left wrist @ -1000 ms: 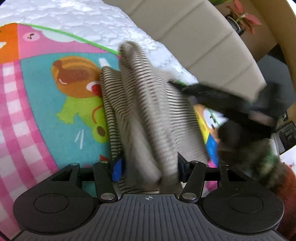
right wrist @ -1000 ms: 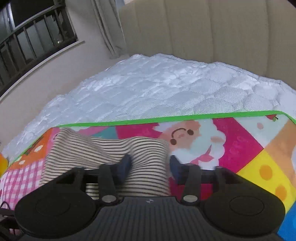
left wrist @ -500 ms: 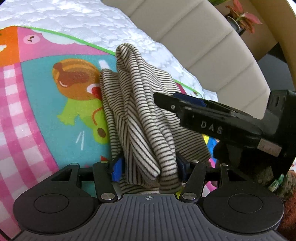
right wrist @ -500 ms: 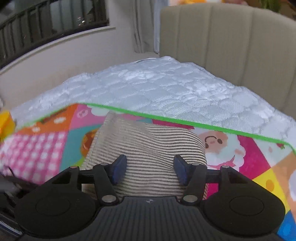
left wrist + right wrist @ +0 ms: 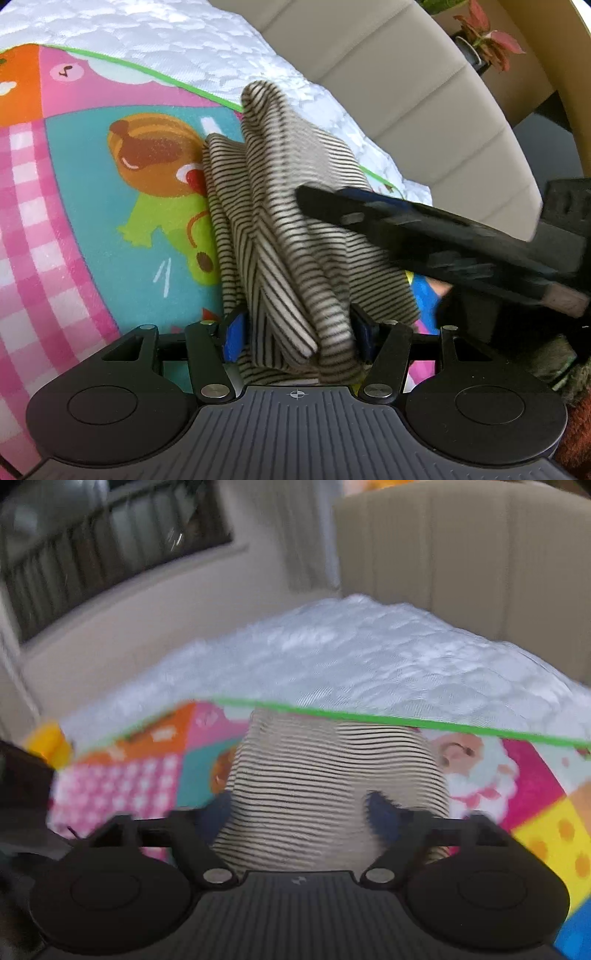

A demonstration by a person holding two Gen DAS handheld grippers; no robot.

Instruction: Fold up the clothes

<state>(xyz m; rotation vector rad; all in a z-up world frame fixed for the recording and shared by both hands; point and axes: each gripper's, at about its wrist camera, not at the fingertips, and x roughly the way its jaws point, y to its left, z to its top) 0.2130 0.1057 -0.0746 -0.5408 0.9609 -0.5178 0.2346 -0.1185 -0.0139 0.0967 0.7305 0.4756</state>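
Observation:
A beige garment with thin black stripes (image 5: 288,229) lies bunched on a colourful cartoon mat (image 5: 74,206) on a bed. My left gripper (image 5: 297,328) has its blue-padded fingers around a thick fold of the garment, which hangs over them. My right gripper (image 5: 301,810) has its jaws apart with the garment (image 5: 325,771) lying between and beyond them; the view is blurred. The right gripper also shows in the left wrist view (image 5: 424,236), as a black bar lying across the garment's right side.
A white quilted mattress (image 5: 369,657) lies beyond the mat's green edge (image 5: 406,722). A beige padded headboard (image 5: 406,92) stands behind. A red-leaved potted plant (image 5: 484,40) is at the far right. A window and a low wall (image 5: 110,572) are at the left.
The right gripper's jaws have spread wider and it has swung left over the garment. The left gripper holds the same fold and has barely moved.

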